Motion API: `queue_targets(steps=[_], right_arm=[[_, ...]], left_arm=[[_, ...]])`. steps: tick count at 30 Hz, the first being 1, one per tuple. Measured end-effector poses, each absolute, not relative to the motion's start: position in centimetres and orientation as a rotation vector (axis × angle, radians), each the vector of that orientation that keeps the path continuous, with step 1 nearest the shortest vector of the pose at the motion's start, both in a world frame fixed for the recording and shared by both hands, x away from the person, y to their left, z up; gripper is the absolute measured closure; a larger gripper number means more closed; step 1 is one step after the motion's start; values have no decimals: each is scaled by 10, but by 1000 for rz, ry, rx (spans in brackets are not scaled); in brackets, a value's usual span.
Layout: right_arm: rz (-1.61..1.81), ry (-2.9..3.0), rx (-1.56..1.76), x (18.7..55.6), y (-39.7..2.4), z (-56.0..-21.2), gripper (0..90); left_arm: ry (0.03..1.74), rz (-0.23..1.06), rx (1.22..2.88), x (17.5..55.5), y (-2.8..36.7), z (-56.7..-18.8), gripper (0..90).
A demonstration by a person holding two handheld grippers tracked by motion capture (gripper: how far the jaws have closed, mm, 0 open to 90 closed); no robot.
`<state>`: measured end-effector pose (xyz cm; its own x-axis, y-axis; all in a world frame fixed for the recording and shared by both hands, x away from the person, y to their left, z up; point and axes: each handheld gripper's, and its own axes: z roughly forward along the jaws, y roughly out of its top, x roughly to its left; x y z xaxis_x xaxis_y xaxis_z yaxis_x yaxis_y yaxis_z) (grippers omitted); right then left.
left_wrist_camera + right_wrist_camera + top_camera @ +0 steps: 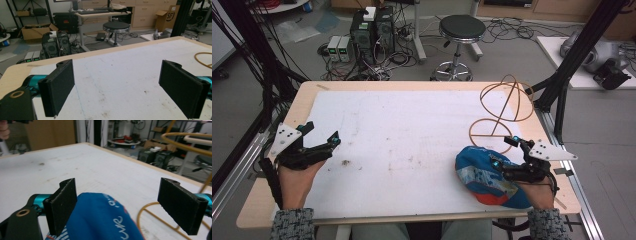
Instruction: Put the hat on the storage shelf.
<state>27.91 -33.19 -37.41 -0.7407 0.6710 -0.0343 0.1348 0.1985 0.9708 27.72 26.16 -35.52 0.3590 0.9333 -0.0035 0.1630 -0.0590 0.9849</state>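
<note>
Grippers both gaping wide right now. My right gripper (pixel 507 152) hovers over the blue bag (pixel 484 177) at about 4 o'clock on the white mat (pixel 402 140), wire basket (pixel 504 107) just beyond. My left gripper (pixel 321 135) sits at 9 o'clock, holding nothing.

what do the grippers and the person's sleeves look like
Each gripper, left and right, is black with teal accents and two flat rectangular black jaws. Each has a grey three-cornered plate with dark dots on top. The sleeves are speckled grey knit.

One blue bag (pixel 484 177), one wire frame (pixel 502 107), two claws, one stool (pixel 461 27).
</note>
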Motion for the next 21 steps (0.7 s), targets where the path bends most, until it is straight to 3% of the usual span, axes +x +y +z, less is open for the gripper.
queue_targets(steps=[14,21], right_arm=[[1448,2219,646,282,-305,-384,210],[1366,2259,650,285,-300,-389,323]], left_arm=[[1027,856,1508,277,260,-355,135],[1030,860,1509,277,260,-355,139]])
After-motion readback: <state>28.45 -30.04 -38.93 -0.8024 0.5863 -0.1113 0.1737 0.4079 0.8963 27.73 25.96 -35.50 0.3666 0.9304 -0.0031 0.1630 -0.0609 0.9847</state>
